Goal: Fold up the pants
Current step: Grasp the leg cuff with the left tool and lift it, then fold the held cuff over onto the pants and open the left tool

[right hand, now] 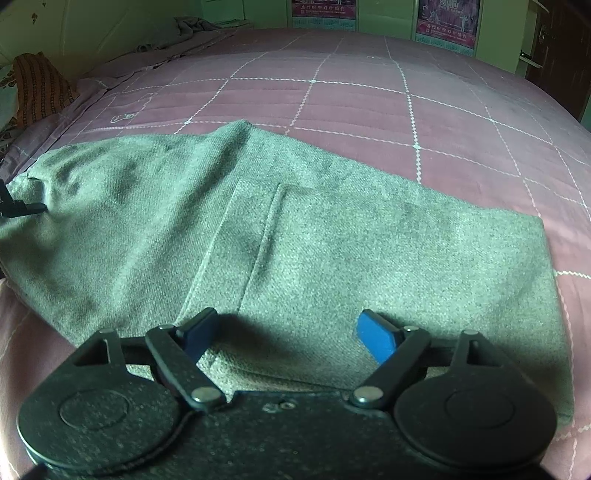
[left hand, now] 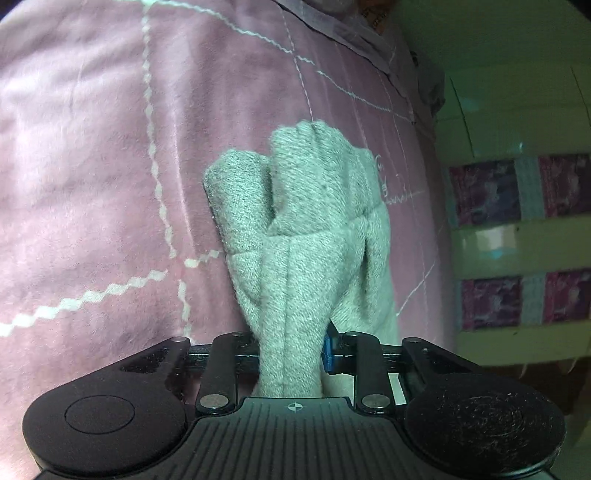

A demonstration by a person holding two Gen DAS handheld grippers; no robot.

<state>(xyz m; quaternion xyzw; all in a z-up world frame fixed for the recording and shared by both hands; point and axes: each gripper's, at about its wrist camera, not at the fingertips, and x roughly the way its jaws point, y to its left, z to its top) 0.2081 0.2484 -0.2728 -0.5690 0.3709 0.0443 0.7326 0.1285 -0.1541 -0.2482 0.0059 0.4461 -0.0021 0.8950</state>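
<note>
Grey woven pants (right hand: 295, 236) lie spread across a pink quilted bed (right hand: 369, 103); a pocket seam shows near the middle. My right gripper (right hand: 286, 332) is open, its blue-padded fingers (right hand: 373, 334) just above the near edge of the pants, holding nothing. My left gripper (left hand: 291, 350) is shut on a bunched end of the pants (left hand: 306, 229), which rises in folds in front of it above the bed (left hand: 92, 166). Part of the left gripper shows at the left edge of the right wrist view (right hand: 22, 206), on the pants' far-left end.
The bed's right edge and a pale wall with purple posters (left hand: 517, 184) lie to the right in the left wrist view. An orange patterned cushion (right hand: 40, 85) and rumpled bedding (right hand: 192, 27) sit at the bed's far left. Posters (right hand: 447, 22) hang behind the bed.
</note>
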